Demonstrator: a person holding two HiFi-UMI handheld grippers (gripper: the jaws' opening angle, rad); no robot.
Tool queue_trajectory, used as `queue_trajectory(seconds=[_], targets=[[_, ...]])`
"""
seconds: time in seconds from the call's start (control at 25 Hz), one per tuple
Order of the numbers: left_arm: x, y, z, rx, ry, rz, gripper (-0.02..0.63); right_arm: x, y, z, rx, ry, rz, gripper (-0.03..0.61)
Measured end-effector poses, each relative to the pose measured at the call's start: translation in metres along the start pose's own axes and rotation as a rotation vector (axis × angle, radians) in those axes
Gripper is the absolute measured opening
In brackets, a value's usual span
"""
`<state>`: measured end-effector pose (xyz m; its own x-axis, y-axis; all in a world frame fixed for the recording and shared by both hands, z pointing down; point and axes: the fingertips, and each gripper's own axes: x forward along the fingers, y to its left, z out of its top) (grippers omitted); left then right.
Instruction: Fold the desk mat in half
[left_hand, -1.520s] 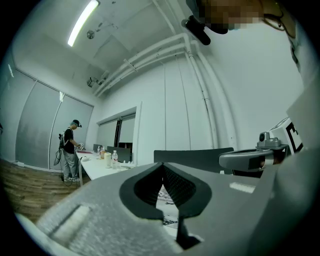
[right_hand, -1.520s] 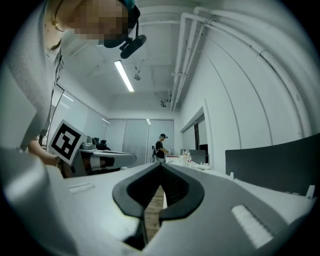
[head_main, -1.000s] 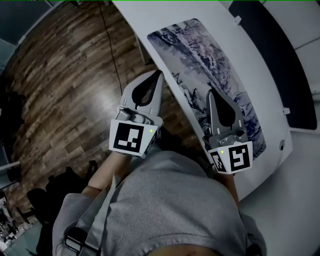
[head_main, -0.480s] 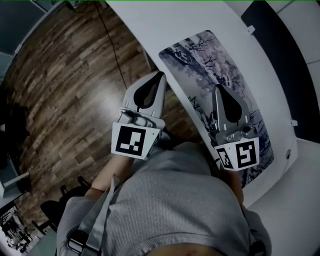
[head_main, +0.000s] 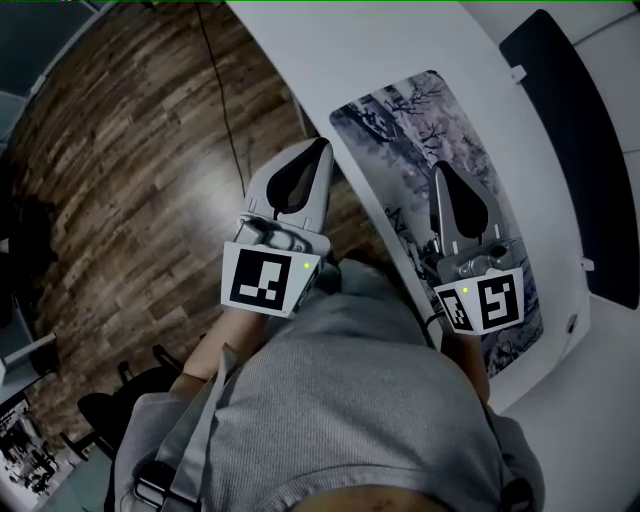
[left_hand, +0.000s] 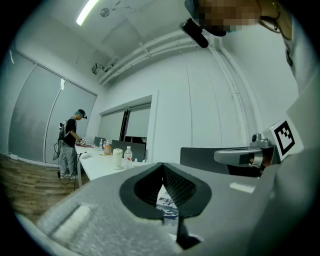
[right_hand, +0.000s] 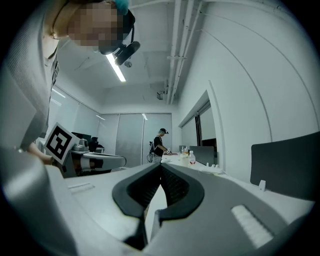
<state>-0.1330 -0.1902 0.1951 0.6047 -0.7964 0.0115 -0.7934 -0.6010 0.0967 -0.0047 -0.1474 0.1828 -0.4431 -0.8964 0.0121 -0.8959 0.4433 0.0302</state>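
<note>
The desk mat, printed with dark blossom branches, lies flat and unfolded along the near edge of the white table. My left gripper is shut and empty, with its tip just off the mat's near long edge, above the table rim. My right gripper hangs over the mat's middle, also shut on nothing. In the left gripper view the jaws meet at the tip and a strip of the mat shows in the gap below. The right gripper view shows its jaws closed, pointing level across the room.
A wooden floor with a thin cable lies left of the table. A dark partition panel stands behind the table at right. A person stands far off at another table holding bottles.
In the head view the table and mat have drifted right and down, and more of the mat's far end now shows. Both grippers stay shut, held in much the same place.
</note>
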Motion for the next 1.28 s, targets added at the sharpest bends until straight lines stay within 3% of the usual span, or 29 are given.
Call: queue_trajectory(seconds=[0.4,0.56,1.04,1.28], targets=[[0.012,0.015,-0.004,-0.014,-0.02,-0.045,0.002,0.015,-0.011,-0.004,-0.073,0.015,0.009,0.003],[0.015,0.021,-0.02,-0.021,0.04,-0.048,0.002,0.018,-0.021,-0.006,-0.104,0.035,0.014,0.003],[0.084,0.066,-0.04,0.019,0.085,-0.063,0.002,0.092,-0.066,-0.031,-0.225,0.092,0.088,0.003],[0.145,0.09,-0.065,0.056,0.163,-0.099,0.002,0.137,-0.092,-0.054,-0.131,0.115,0.131,0.003]])
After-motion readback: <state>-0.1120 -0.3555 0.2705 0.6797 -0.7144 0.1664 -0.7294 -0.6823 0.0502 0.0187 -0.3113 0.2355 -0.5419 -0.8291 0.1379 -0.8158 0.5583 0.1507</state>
